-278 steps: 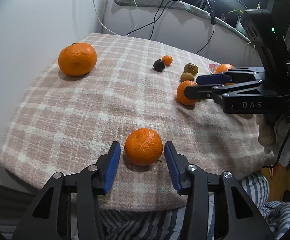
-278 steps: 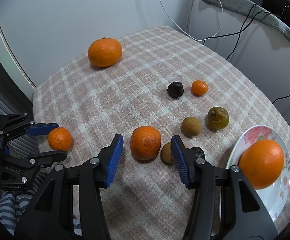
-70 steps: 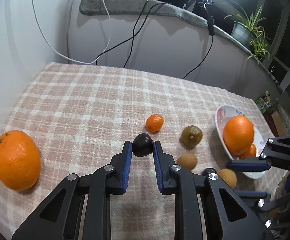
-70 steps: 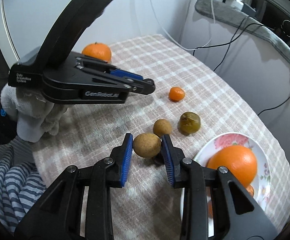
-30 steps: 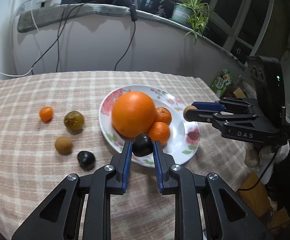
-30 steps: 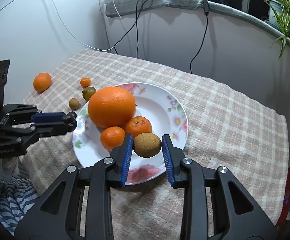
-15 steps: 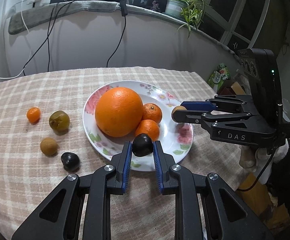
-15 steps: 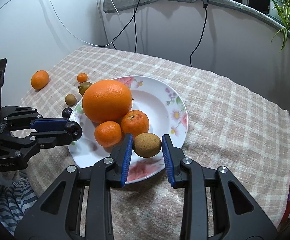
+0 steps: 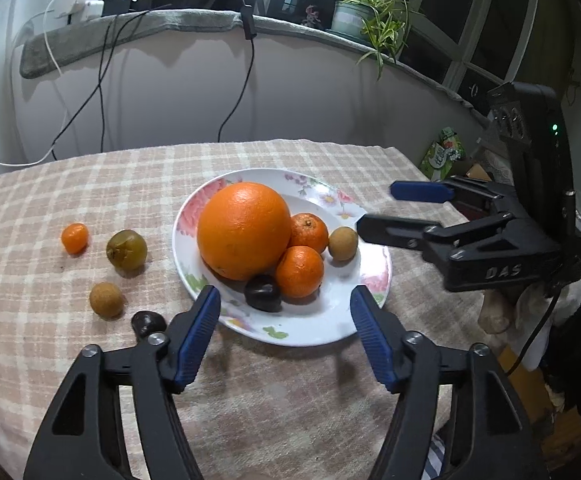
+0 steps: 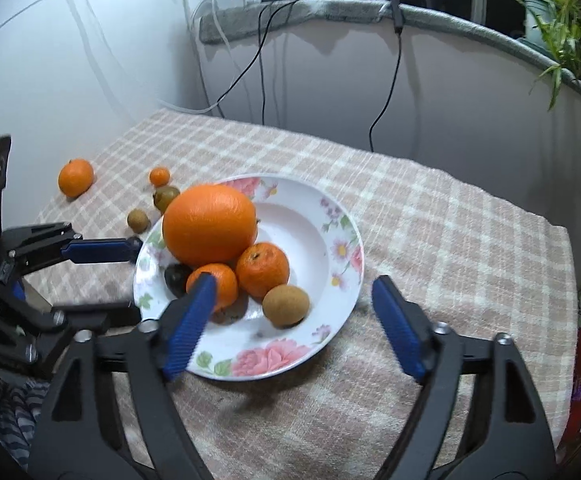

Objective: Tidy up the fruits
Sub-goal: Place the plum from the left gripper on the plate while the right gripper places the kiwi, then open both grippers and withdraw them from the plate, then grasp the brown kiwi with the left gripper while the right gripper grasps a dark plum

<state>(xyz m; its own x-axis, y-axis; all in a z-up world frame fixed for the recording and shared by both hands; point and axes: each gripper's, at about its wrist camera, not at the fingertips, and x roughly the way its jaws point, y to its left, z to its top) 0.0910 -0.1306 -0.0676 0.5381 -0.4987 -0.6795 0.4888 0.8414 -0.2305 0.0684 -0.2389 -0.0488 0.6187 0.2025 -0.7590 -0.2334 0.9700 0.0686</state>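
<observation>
A floral white plate [image 9: 374, 280] [image 10: 342, 280] holds a big orange [image 9: 244, 230] [image 10: 208, 224], two mandarins [image 9: 300, 272] [image 10: 262, 270], a dark plum [image 9: 263, 293] [image 10: 175, 277] and a brown kiwi-like fruit [image 9: 343, 243] [image 10: 286, 305]. My left gripper [image 9: 284, 332] is open and empty just in front of the plate, above the plum. My right gripper [image 10: 290, 320] is open and empty over the plate's near edge, by the brown fruit. It also shows at the right in the left wrist view [image 9: 378, 210].
On the checked cloth left of the plate lie a small kumquat [image 9: 74, 238], a green-brown fruit [image 9: 126, 249], a brown round fruit [image 9: 106, 300] and a dark fruit [image 9: 146, 322]. A mandarin [image 10: 75, 177] sits far left. Cables hang at the wall behind.
Both grippers have opened. The dark plum left my left gripper and lies on the plate; the brown fruit left my right gripper and lies on the plate.
</observation>
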